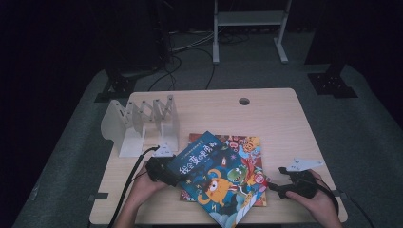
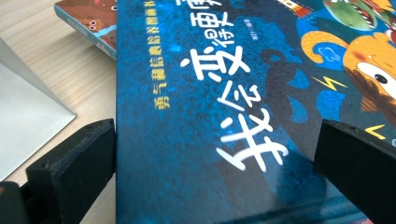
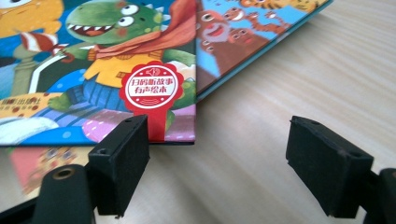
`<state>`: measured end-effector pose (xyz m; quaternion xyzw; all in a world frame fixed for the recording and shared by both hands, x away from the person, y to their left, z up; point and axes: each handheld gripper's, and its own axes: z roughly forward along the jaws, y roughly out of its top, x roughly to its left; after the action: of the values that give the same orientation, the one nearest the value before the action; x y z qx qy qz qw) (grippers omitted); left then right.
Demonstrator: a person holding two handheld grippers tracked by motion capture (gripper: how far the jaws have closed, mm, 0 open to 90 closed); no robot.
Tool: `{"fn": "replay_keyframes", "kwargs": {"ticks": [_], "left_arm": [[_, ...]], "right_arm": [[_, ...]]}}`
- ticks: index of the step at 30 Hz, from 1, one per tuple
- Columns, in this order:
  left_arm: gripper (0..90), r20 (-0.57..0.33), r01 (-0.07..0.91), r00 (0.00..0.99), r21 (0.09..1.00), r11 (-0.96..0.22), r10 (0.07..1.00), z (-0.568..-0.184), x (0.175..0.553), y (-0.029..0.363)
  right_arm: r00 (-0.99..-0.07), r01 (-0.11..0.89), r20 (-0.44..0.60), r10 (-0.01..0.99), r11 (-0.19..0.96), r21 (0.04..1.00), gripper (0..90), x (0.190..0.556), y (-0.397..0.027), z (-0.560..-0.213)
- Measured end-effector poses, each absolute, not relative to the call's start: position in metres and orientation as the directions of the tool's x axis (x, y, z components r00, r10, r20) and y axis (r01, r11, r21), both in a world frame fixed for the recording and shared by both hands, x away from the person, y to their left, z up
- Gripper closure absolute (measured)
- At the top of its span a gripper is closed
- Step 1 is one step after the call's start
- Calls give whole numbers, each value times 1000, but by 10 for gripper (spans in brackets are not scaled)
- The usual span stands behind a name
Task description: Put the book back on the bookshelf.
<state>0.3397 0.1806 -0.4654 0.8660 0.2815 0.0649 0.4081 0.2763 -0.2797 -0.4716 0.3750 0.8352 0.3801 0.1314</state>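
A blue picture book (image 1: 214,183) lies askew on top of a second, orange-edged picture book (image 1: 250,146) on the wooden table (image 1: 266,114). My left gripper (image 1: 172,178) sits at the blue book's left corner. In the left gripper view its jaws stand wide apart (image 2: 218,133), one at the edge of the blue cover (image 2: 210,116) and the other over the cover. My right gripper (image 1: 272,186) points at the books' right side. In the right gripper view it is open (image 3: 219,128) over bare wood, its left jaw just before the blue book's corner (image 3: 116,60).
A white accordion book rack (image 1: 142,123) stands at the table's back left, its base (image 2: 23,112) close to my left gripper. A cable hole (image 1: 244,101) sits near the far edge. Bare wood (image 3: 289,84) stretches right of the books. The lower book (image 3: 243,32) juts out beyond the blue one.
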Motion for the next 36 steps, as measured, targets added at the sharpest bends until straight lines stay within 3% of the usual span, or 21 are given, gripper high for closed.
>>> {"fn": "replay_keyframes", "kwargs": {"ticks": [25,31,36], "left_arm": [[0,-160,416,874,736,-534,459,-460,320,181],[0,-191,417,882,743,-523,432,-461,314,180],[0,-209,415,888,748,-517,410,-462,313,178]], "right_arm": [[-599,559,-7,801,424,713,244,351,-277,-465],[-565,550,-50,824,421,721,306,372,-270,-464],[-584,540,7,812,381,751,279,365,-271,-457]]}}
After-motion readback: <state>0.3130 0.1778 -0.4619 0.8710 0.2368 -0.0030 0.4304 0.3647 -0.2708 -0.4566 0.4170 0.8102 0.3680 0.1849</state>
